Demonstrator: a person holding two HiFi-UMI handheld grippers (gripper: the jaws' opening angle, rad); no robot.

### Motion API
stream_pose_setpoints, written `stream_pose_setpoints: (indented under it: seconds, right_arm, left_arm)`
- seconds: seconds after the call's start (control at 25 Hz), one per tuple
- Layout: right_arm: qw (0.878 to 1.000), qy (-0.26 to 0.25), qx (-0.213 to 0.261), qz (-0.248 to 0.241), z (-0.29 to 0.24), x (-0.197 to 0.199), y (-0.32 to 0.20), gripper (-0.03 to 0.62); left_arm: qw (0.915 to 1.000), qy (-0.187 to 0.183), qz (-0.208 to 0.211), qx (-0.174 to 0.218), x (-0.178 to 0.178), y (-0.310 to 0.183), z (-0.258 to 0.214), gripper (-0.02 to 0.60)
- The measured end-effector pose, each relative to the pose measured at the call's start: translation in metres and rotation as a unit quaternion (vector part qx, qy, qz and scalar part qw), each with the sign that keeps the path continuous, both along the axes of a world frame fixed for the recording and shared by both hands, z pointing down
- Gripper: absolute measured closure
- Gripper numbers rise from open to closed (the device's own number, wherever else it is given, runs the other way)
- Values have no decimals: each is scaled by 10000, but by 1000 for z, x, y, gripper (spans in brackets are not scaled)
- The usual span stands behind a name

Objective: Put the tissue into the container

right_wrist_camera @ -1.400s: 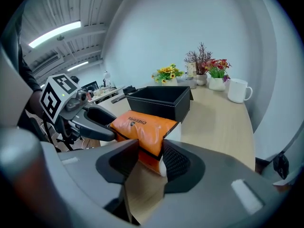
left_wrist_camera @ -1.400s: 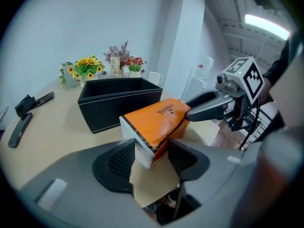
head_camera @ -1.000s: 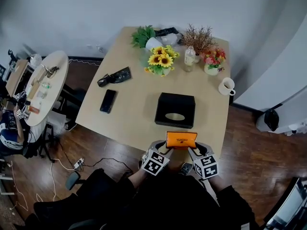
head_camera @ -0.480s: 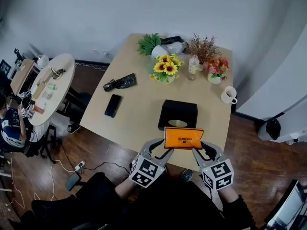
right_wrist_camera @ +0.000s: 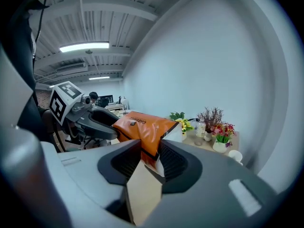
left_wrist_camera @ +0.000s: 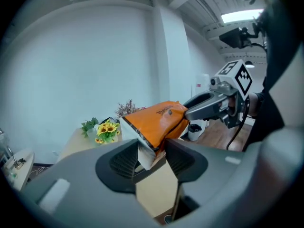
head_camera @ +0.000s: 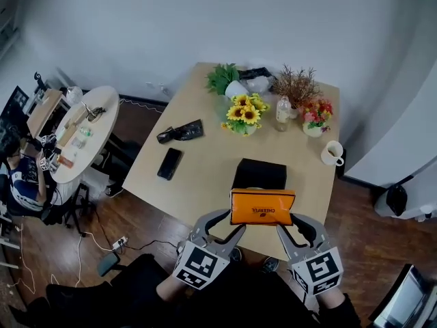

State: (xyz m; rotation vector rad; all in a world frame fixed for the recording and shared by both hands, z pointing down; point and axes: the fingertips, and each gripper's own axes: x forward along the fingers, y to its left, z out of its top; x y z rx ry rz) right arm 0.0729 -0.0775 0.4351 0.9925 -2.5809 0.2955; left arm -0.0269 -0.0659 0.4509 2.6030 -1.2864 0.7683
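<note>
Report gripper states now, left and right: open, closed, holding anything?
left gripper: closed, gripping one end of the orange tissue pack.
right gripper: closed, gripping the other end of the same pack.

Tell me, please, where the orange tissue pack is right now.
Head view, low centre: the orange tissue pack is clamped at its ends by the left claw and the right claw, just short of the black container.

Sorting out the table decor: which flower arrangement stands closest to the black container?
The yellow sunflowers, just behind the black container; the dried brown sprigs, red-pink flowers and green plant stand farther off.
</note>
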Motion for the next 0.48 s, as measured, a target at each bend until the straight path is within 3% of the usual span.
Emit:
stream_pose_setpoints:
  seconds: [0.2,0.48]
  right_arm:
    - [9995,68,-170,268,22,-12,-22,470]
    - [9959,177,-261,854,43,-37,-61,471]
  left_arm:
    - [9999,28,128,-111,-12,-25,20,417]
    - [9969,88,756,-182,-37,-76,38,417]
